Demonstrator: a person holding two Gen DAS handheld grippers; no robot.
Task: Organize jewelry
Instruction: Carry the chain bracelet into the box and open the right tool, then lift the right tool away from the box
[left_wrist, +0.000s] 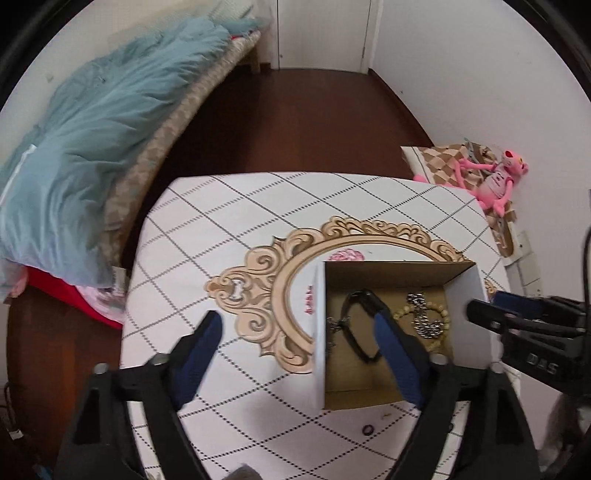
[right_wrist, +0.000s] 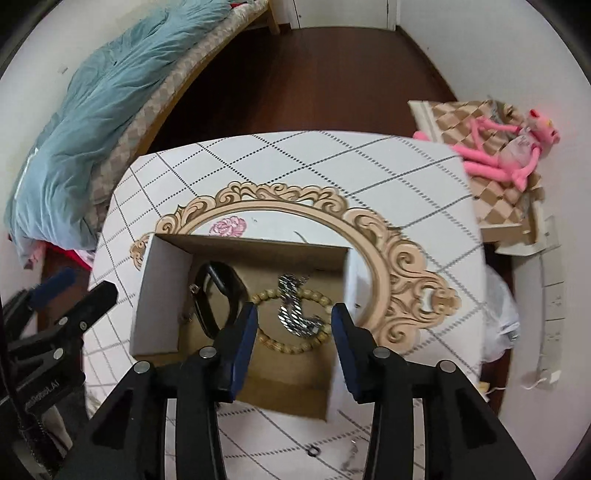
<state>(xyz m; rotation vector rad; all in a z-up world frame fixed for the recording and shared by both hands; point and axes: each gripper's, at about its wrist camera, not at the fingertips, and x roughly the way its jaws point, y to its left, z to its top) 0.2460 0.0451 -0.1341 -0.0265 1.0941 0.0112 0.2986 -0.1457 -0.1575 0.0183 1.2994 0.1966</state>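
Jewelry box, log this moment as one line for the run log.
cardboard box: holds black band, bead bracelet, silver chain | left gripper: open, empty | right gripper: open, over box | small ring: on table, outside box

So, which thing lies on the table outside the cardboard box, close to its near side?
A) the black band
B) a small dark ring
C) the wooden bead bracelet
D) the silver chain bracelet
B: the small dark ring lies on the tablecloth just outside the cardboard box, while the bracelets and the band are inside the box.
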